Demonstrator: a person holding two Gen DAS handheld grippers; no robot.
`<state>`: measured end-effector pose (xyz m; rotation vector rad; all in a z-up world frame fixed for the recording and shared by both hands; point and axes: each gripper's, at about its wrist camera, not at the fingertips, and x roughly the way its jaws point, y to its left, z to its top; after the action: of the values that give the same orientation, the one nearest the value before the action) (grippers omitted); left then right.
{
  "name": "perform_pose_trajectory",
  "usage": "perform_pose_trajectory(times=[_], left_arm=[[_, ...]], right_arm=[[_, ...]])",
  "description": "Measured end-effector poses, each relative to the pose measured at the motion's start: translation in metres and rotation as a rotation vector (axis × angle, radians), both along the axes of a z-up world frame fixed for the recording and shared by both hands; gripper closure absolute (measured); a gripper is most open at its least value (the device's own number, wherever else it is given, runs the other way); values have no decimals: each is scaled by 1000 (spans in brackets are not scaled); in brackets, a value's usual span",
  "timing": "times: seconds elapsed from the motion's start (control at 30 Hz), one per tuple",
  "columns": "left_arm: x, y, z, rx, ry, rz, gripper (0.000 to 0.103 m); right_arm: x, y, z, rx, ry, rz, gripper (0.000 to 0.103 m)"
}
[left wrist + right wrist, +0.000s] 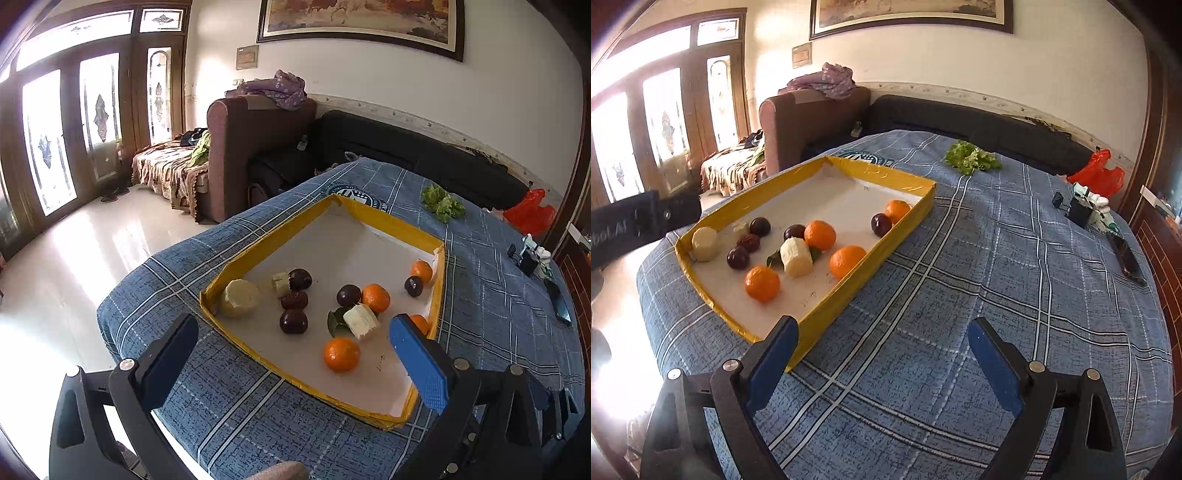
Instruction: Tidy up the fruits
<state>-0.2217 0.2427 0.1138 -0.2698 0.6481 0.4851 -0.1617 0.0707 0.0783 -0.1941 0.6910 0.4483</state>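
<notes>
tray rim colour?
Yellow rim, white floor inside. Shows best in the right wrist view.

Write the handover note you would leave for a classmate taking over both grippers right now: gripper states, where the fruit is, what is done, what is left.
Left gripper: open, empty, hovering over the near end of the yellow-rimmed tray.
Right gripper: open, empty, above the blue plaid cloth beside the tray.
Fruit: all in the tray, mixed together. Four oranges, five dark plums, three pale cut pieces, plus a green leaf.
Lettuce lies on the cloth beyond the tray.
Done: no sorting visible yet.
Left: group the fruit by kind; the nearest orange looks like an easy first pick.
</notes>
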Motion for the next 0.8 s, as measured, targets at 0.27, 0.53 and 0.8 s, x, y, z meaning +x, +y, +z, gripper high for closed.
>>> perform_pose_trajectory(times=[0.27,0.53,0.8], left_arm=[[5,-1,-3,-20,3,-28,0],[9,1,-8,-28,9,-26,0],[11,2,-11,-33,15,-32,0]], right_arm=[[2,9,8,-6,-25,13,7],[9,16,11,-7,-27,6,7],[11,16,8,-2,-12,-1,7]])
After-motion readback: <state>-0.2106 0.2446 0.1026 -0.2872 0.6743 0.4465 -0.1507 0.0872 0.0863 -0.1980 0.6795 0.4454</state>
